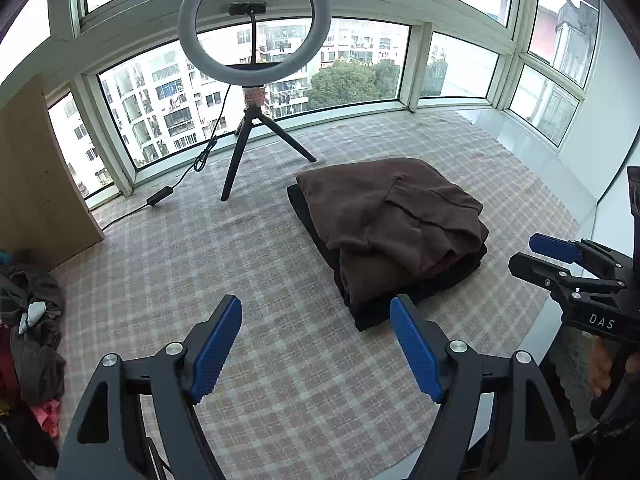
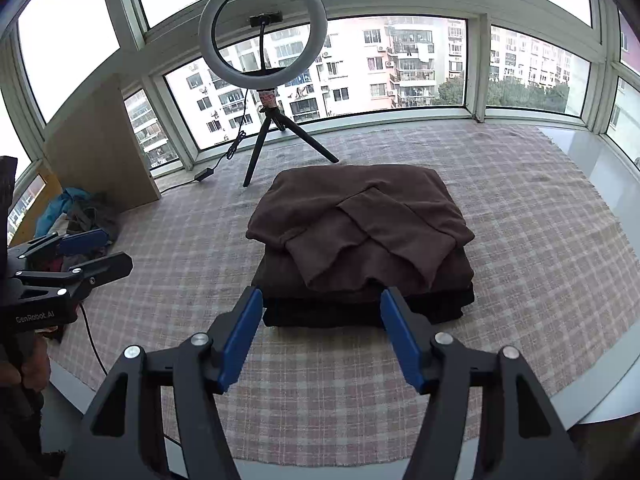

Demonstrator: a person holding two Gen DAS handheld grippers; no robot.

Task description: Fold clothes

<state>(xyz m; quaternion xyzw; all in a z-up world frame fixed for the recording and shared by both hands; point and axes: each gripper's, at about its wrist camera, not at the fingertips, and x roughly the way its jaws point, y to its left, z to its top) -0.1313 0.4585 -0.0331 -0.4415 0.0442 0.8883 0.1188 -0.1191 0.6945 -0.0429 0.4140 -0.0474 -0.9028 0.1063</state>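
Note:
A folded brown garment lies on top of a folded black garment, stacked on the checked cloth. My left gripper hovers open over the bare cloth, to the left of and nearer than the stack, with nothing between its blue pads. My right gripper is open just in front of the stack's near edge, also with nothing in it. Each gripper appears in the other's view: the right gripper at the right edge, the left gripper at the left edge.
A ring light on a black tripod stands behind the stack, its cable trailing left. A wooden board leans at the left. A heap of unfolded clothes lies beside it. Windows enclose the far side.

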